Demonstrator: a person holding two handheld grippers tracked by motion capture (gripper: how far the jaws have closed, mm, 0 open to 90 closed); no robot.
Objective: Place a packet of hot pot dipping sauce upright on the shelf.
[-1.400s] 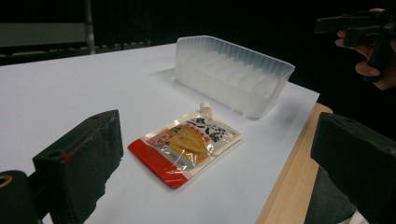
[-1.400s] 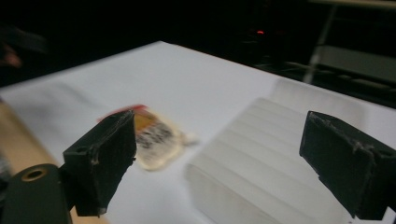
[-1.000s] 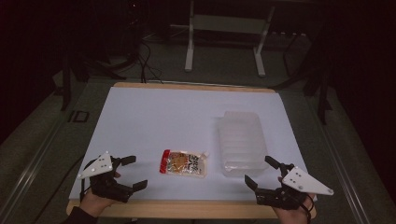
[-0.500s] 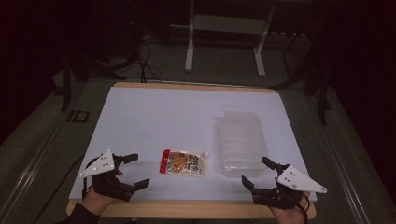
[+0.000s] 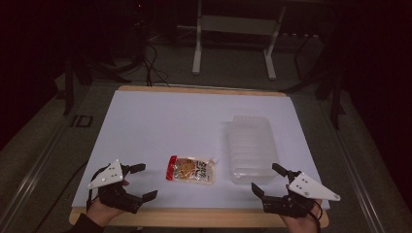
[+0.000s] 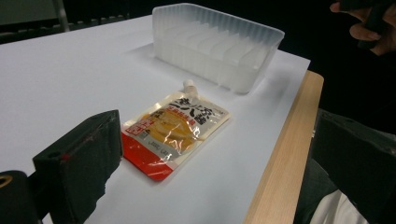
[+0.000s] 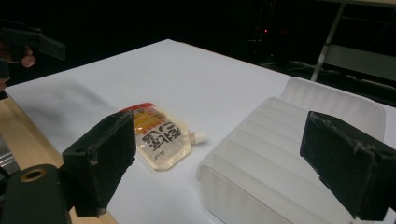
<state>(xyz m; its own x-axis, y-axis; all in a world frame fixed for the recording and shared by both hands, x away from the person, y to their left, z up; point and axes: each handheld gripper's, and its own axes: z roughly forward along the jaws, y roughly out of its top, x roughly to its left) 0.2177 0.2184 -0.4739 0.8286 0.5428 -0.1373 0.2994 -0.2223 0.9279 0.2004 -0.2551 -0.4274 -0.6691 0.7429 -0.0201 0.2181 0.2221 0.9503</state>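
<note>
- Left gripper (image 5: pixel 137 182): jaws spread, empty, at the near left table (image 5: pixel 145 116) edge.
- Right gripper (image 5: pixel 268 178): jaws spread, empty, near right edge (just beside the tray).
- Pouch (image 5: pixel 191 169): flat between the grippers, spout toward the clear tray (image 5: pixel 248 145), apart from it.

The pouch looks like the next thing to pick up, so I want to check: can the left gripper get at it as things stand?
Probably yes. The left gripper is open and holds nothing, and bare white table lies between it and the pouch. The pouch lies flat, apart from the clear tray, with nothing on it.
</note>
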